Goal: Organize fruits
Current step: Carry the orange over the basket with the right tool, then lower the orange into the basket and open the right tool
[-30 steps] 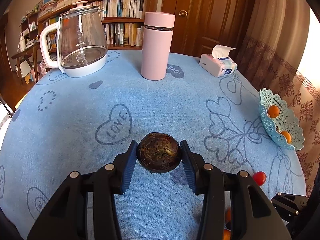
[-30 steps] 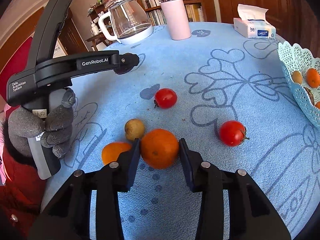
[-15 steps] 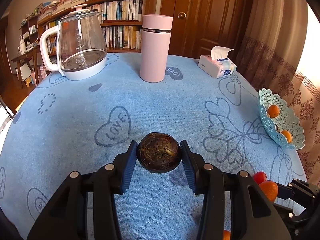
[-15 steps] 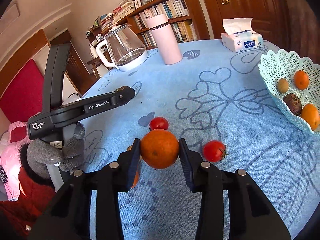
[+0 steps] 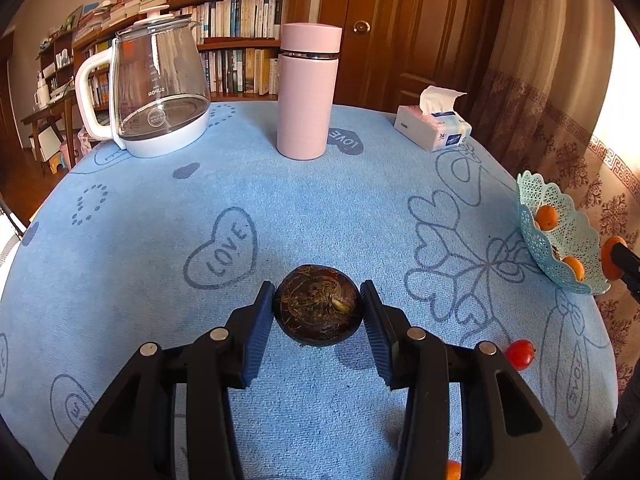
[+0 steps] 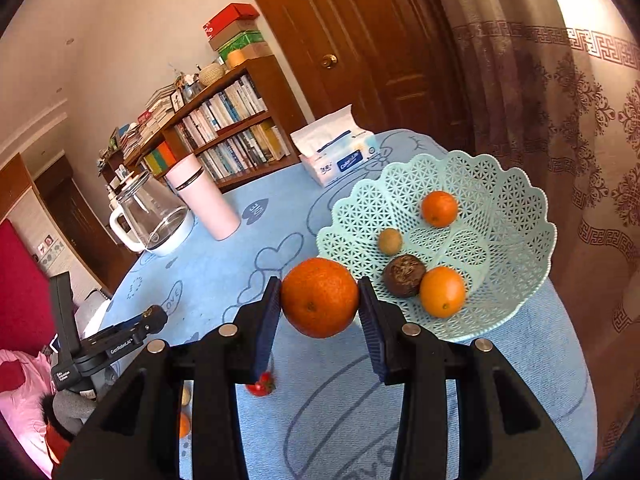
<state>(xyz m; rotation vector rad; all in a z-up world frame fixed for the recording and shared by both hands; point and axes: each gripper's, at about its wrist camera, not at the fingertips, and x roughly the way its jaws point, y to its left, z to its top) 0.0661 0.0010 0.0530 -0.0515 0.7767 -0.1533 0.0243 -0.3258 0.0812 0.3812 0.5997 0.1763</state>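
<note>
My right gripper (image 6: 319, 300) is shut on an orange (image 6: 319, 297) and holds it in the air just left of the pale green lattice basket (image 6: 512, 184). Inside the basket lie two oranges (image 6: 439, 208), a small tan fruit (image 6: 390, 241) and a dark brown fruit (image 6: 403, 275). My left gripper (image 5: 318, 306) is shut on a dark brown hairy fruit (image 5: 318, 304) above the blue cloth. The left wrist view shows the basket (image 5: 552, 236) at the table's right edge, with the held orange (image 5: 609, 258) beside it. A red tomato (image 6: 262, 387) and a small orange (image 6: 183, 425) lie on the cloth.
A glass kettle (image 5: 154, 88), a pink flask (image 5: 308, 90) and a tissue box (image 5: 434, 126) stand at the far side of the round table (image 5: 160, 208). A red tomato (image 5: 519, 354) lies near the right edge. A curtain (image 6: 560, 100) hangs behind the basket. A gloved hand (image 6: 70, 406) holds the left gripper.
My right gripper lifted the orange off the cloth, swung it toward the basket and rolled. The left gripper stayed still with its dark fruit.
</note>
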